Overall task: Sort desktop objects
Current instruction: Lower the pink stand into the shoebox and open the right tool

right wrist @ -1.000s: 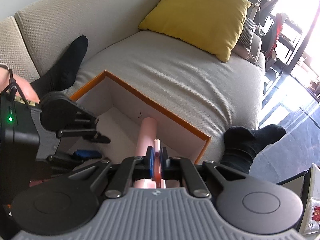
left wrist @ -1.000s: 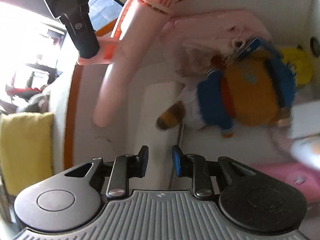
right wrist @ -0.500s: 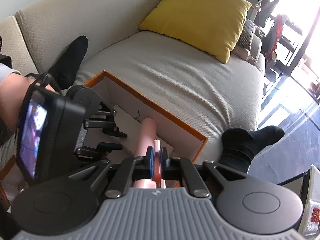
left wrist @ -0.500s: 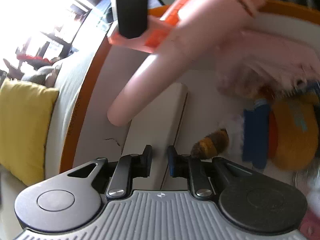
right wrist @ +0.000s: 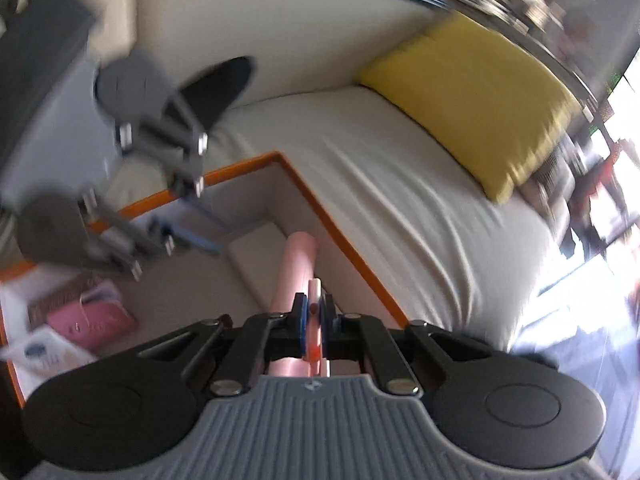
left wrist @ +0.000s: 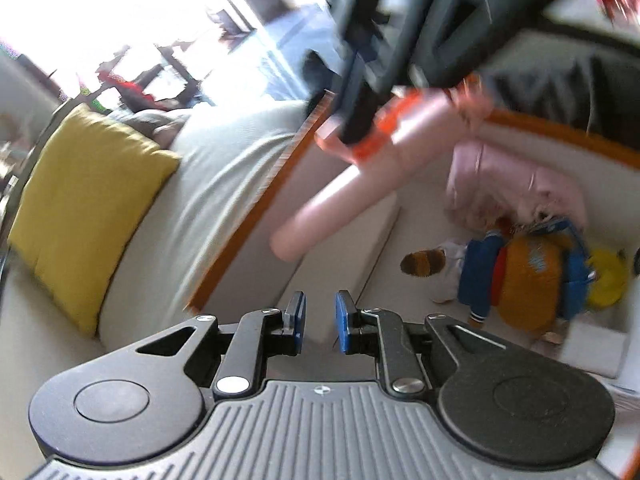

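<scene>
A pink tube-shaped toy (right wrist: 298,268) with orange parts hangs over the corner of an orange-rimmed white box (right wrist: 340,236). My right gripper (right wrist: 315,316) is shut on the toy's thin pink fin. In the left wrist view the toy (left wrist: 360,184) slants down from the right gripper's dark body at the top. My left gripper (left wrist: 320,320) hovers above the box (left wrist: 256,216) with a narrow gap between its blue pads and nothing in it. In the right wrist view the left gripper (right wrist: 188,216) is a blur at the left.
In the box lie an orange plush in a blue jacket (left wrist: 528,280), a yellow plush (left wrist: 608,280), a pink cloth (left wrist: 512,184) and a pink pouch (right wrist: 92,320). The box sits on a pale sofa (right wrist: 400,184) with a yellow cushion (right wrist: 472,92). A black-socked foot (right wrist: 224,80) rests behind.
My left gripper has risen and rolled, its jaws have narrowed, and the sofa and cushion now show. The right gripper has rolled while keeping hold of the pink toy.
</scene>
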### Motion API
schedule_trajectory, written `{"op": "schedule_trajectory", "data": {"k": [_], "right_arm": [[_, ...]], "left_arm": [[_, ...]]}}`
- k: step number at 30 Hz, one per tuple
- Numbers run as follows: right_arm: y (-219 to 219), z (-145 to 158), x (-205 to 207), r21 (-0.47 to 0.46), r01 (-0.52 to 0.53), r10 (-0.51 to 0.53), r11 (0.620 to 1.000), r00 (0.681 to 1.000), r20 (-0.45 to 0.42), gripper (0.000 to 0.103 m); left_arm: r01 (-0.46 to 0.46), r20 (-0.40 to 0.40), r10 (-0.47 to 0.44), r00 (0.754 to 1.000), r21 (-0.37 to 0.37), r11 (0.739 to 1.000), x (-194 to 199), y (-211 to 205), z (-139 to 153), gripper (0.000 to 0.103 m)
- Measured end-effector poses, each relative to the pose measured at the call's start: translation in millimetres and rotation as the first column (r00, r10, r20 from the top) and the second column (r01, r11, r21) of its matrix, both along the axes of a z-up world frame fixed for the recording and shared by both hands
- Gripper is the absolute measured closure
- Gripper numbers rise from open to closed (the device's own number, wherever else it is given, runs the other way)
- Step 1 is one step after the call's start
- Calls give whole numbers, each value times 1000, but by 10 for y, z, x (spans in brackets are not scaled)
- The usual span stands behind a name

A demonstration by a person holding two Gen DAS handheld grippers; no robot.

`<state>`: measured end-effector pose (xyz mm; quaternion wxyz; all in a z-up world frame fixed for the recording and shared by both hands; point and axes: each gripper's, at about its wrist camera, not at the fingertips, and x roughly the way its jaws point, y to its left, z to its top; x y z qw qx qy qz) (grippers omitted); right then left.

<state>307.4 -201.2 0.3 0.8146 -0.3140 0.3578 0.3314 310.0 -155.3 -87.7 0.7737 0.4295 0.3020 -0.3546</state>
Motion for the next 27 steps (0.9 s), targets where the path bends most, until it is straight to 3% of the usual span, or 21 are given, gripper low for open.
{"op": "schedule_trajectory", "data": {"k": [5,10,16,19,21,27], "right_arm": [[227,-122,-77,-135,-214,219,968,976,22,97],[349,-267,-185,-254,-389,415,886,908,58,97],[423,-416,-259,-338,-517,557,787,830,27,97],[439,-564,-301,-399,-530,584,748,812,18,97],[424,-630,-294,-411,-537,591,737,807,7,97],[444,-672,-282,-386,-516,569,765,822,29,97]], "left_arm": [[-98,-19,96,995,-134,986,-127,291,335,83],[-170,-25,168,985,-192,967,-518,589,528,83],[-234,-57,227,972,-239,942,-694,785,596,83],[-245,-65,237,969,-241,939,-728,830,578,83],[-249,-67,240,968,-242,938,-704,838,553,83],[-257,-89,242,966,-250,933,-723,896,510,83]]}}
